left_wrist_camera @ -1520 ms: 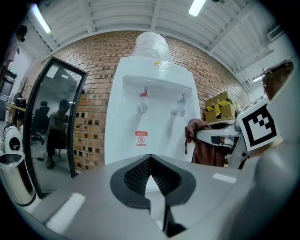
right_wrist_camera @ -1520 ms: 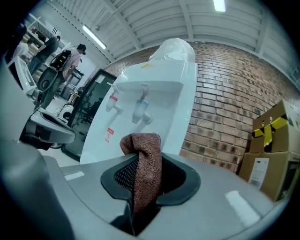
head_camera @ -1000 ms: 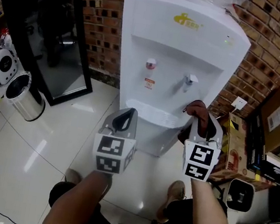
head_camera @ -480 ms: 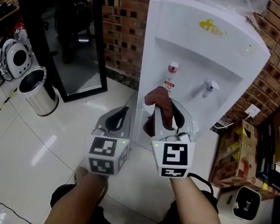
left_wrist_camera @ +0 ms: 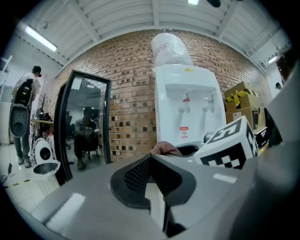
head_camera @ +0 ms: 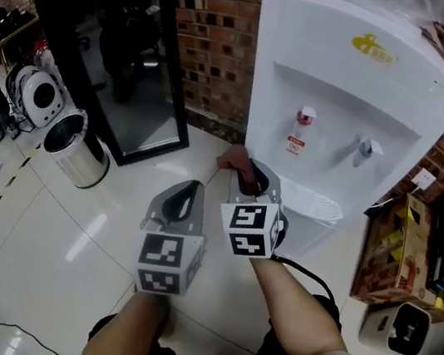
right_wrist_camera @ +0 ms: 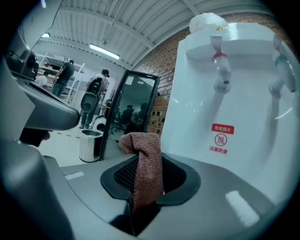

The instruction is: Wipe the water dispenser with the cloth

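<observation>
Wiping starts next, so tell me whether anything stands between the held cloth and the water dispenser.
Nothing visible does: the brown terry cloth clamped in the right hand-held gripper faces the white plastic water dispenser across open air.

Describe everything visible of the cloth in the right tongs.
The cloth is a reddish-brown terry towel with a nubbly, soft look. It is bunched into a narrow upright strip pinched between the jaws of the right tongs, its top folded over into a rounded knob above them. In the head view it pokes out ahead of the tongs, low by the front of the white water dispenser; whether it touches the dispenser cannot be told.
</observation>
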